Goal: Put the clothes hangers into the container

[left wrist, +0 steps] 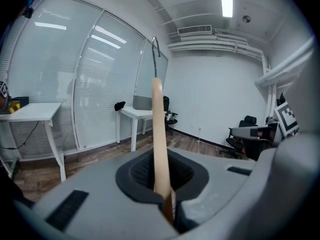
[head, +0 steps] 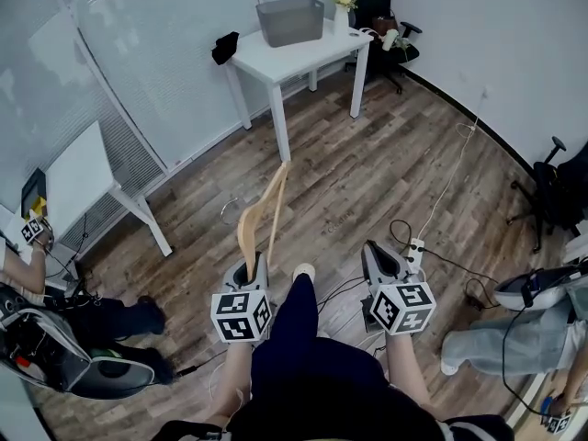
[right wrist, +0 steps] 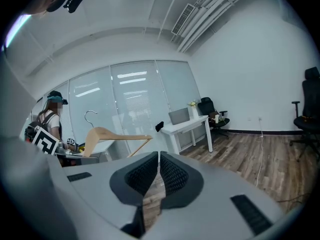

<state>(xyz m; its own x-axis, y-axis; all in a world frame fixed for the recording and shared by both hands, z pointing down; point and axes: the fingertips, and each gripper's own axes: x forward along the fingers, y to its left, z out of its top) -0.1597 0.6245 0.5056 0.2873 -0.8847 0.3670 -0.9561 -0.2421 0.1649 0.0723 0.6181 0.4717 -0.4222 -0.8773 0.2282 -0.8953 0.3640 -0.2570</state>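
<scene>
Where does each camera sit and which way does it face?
Head view: on the head, steeply down at the floor; shows legs, left gripper, right gripper.
Left gripper view: on that gripper, along jaws shut on the hanger, toward the table.
Right gripper view: on that gripper, jaws shut, empty, facing the table.
All three share hanger and table.

Hanger: a pale wooden clothes hanger with a thin metal hook.
Hanger pose: edge-on and off the floor, slanting up and forward, with its lower end clamped in the left claw.
Container: a grey rectangular container, upright, with its top open.
Container place: on the white table by the far wall, well apart from the hanger.
</scene>
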